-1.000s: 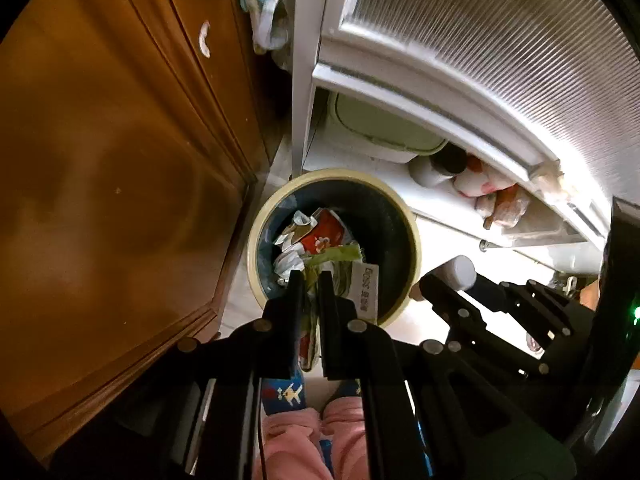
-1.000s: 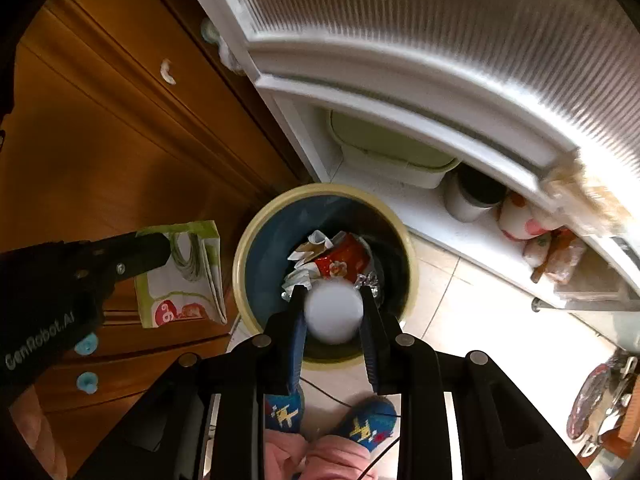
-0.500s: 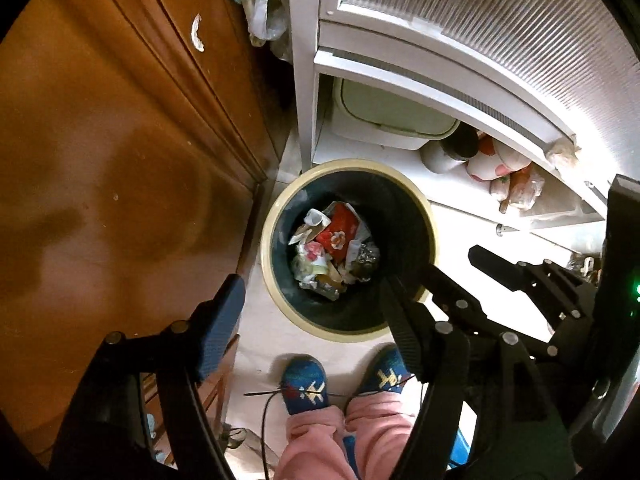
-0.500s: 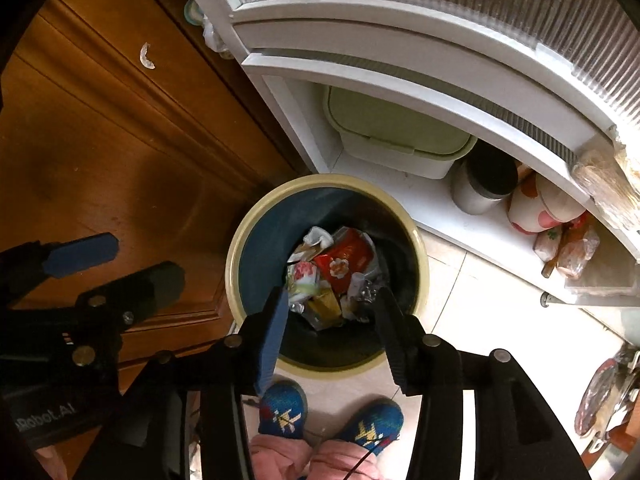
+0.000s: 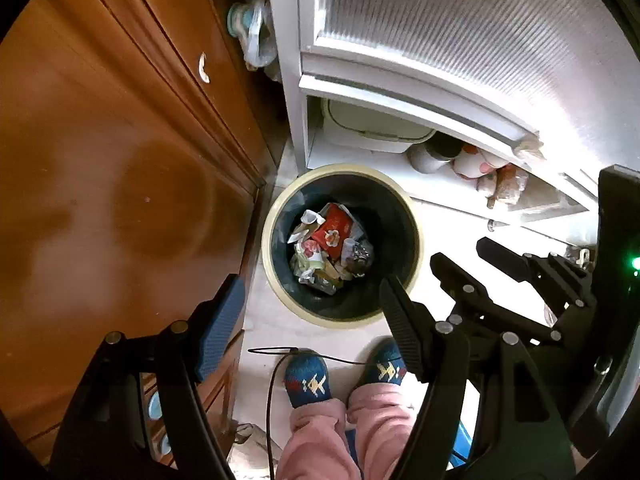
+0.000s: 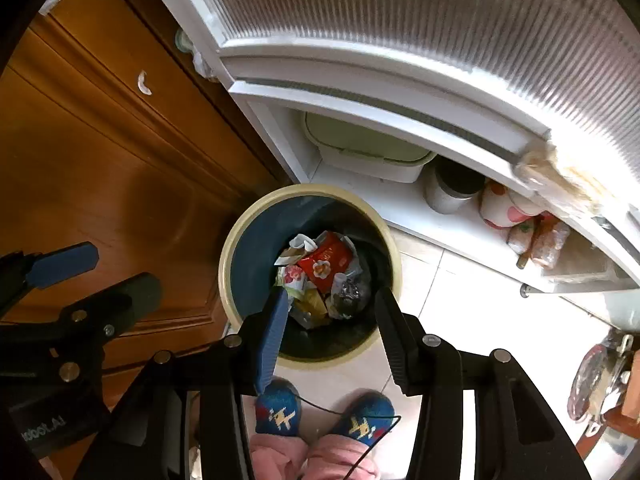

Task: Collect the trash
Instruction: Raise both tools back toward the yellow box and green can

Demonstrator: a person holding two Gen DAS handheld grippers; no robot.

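Observation:
A round bin with a cream rim (image 5: 276,216) (image 6: 228,248) stands on the pale floor below both grippers. Crumpled trash (image 5: 330,246) (image 6: 320,276) lies at its bottom, with a red wrapper on top. My left gripper (image 5: 312,288) points straight down above the bin's near edge, jaws wide open and empty. My right gripper (image 6: 330,294) hangs over the bin, open, with nothing between its fingers. The right gripper (image 5: 472,256) also shows at the right of the left wrist view, and the left gripper (image 6: 104,268) at the left of the right wrist view.
A wooden cabinet (image 5: 120,160) rises on the left. A white shelf unit with a ribbed door (image 6: 400,40) stands behind the bin, holding a green-lidded box (image 6: 360,144), a grey jar (image 6: 448,188) and packets. A person's blue socks (image 5: 308,380) stand just before the bin.
Both grippers opened and let go: the carton from the left and the white round piece from the right dropped into the bin. Both have since risen slightly.

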